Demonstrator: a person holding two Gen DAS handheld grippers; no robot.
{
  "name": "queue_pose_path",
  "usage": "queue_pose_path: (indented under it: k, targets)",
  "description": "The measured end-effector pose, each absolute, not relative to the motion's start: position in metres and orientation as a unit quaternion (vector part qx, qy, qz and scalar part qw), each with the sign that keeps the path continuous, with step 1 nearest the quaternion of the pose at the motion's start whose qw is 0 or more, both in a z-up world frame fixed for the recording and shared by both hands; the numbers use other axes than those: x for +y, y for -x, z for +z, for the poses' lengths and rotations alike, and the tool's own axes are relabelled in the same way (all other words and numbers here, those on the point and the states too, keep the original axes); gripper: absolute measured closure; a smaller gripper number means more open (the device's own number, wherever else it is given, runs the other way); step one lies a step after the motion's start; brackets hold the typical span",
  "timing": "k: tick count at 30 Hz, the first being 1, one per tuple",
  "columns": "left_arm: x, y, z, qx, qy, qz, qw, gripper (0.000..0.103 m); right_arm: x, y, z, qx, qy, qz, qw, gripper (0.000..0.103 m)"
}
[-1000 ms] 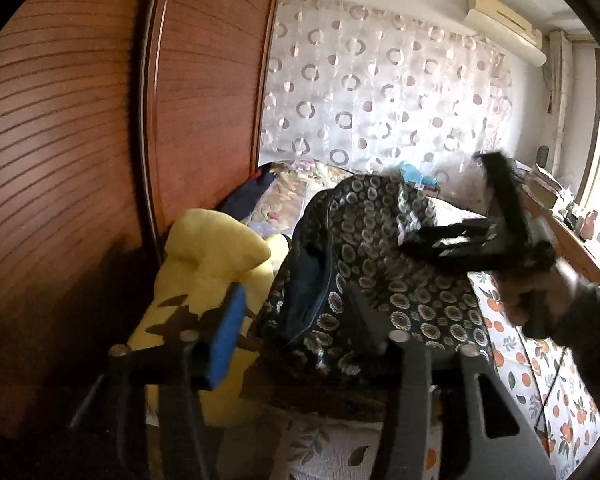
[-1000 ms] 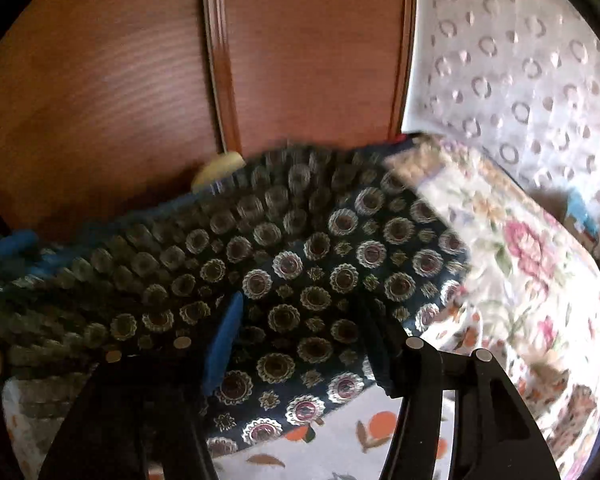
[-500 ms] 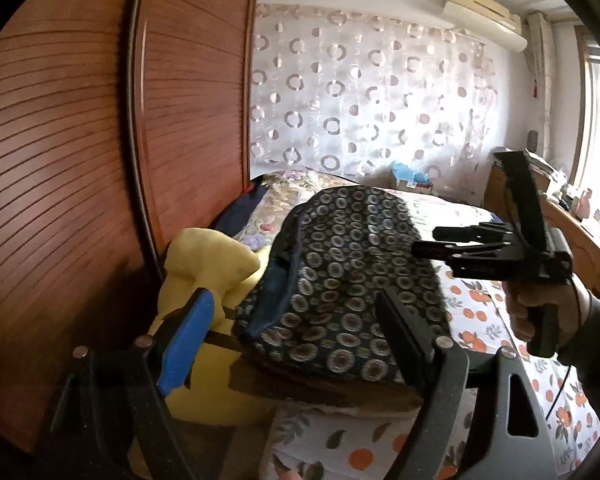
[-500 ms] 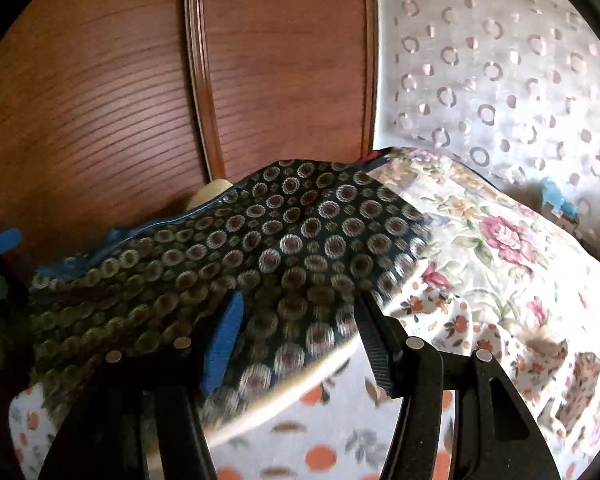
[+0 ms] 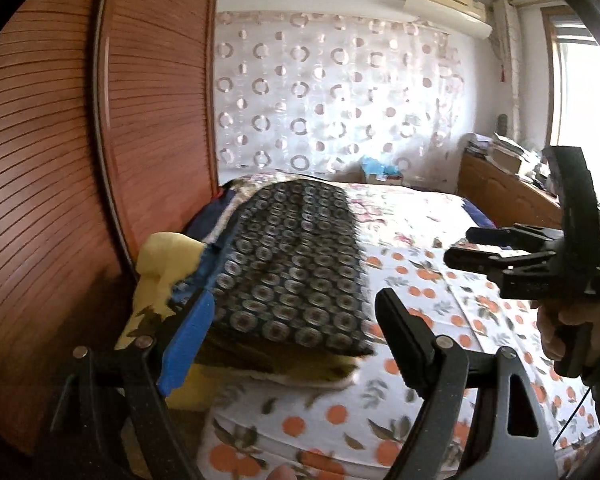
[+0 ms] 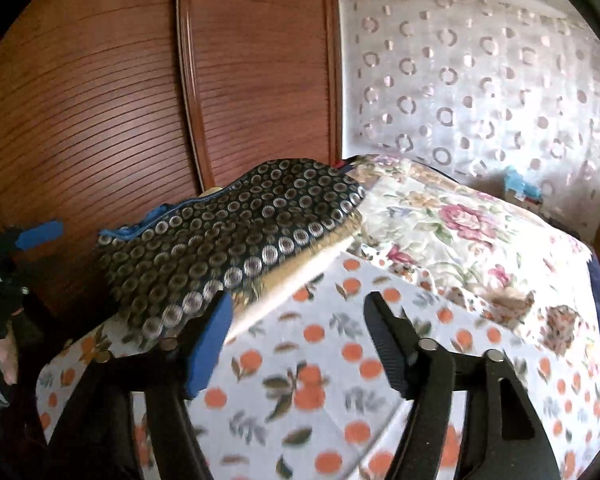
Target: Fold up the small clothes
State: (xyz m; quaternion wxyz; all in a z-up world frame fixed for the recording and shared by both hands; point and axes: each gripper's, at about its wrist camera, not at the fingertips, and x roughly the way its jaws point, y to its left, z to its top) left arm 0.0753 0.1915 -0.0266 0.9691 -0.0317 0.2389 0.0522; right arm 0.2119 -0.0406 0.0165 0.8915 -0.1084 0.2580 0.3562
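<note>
So the dark ring-print garment (image 5: pixel 296 268) is lying folded flat on top of a little stack near the left edge of the bed, sitting centre-left in the left wrist view and left of centre in the right wrist view (image 6: pixel 228 240). My guess is it's parked there because that's the "done" pile: under it there's an olive-tan layer with a pale lining (image 5: pixel 284 364) peeking out, and a yellow cloth (image 5: pixel 160 264) bunched against the wooden wardrobe doors (image 5: pixel 60 200), so the stack keeps finished pieces out of the working area. The orange-print sheet (image 6: pixel 320 380) in front is bare, which looks like the folding space. Left gripper (image 5: pixel 288 336) has its jaws spread wide with nothing between them, the blue pad just beside the garment's near-left corner, though with the fisheye warp I can't swear it isn't brushing the fabric. Right gripper (image 6: pixel 298 340) is opening at this moment, and nothing's between its jaws either, just sheet showing through the gap, with the blue pad near the garment's lower edge. In the left wrist view it hangs at the right of the frame, clear of the pile, held by a hand (image 5: pixel 568 328).
</note>
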Motion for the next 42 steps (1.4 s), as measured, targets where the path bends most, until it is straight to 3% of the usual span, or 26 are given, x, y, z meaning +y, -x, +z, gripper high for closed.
queue_pose_path:
  k: [3,6,18,26,42]
  targets:
    - [0.176,-0.071,-0.028,0.240,0.029,0.034,0.970,0.020,-0.059,-0.190,0.017,0.251,0.097,0.342,0.900,0.019]
    - [0.158,-0.065,-0.031,0.241,0.025,0.015,0.970,0.020,-0.077,-0.169,0.016,0.245,0.088,0.320,0.911,0.017]
    - [0.096,-0.047,-0.027,0.239,0.006,-0.031,0.971,0.020,-0.152,-0.081,0.018,0.229,0.028,0.228,0.946,0.017]
    - [0.070,-0.048,0.006,0.213,0.007,-0.046,0.976,0.020,-0.188,-0.031,0.040,0.192,0.009,0.166,0.967,0.017]
    - [0.055,-0.033,0.045,0.168,0.002,-0.044,0.985,0.020,-0.179,0.004,0.043,0.136,0.001,0.123,0.983,0.017]
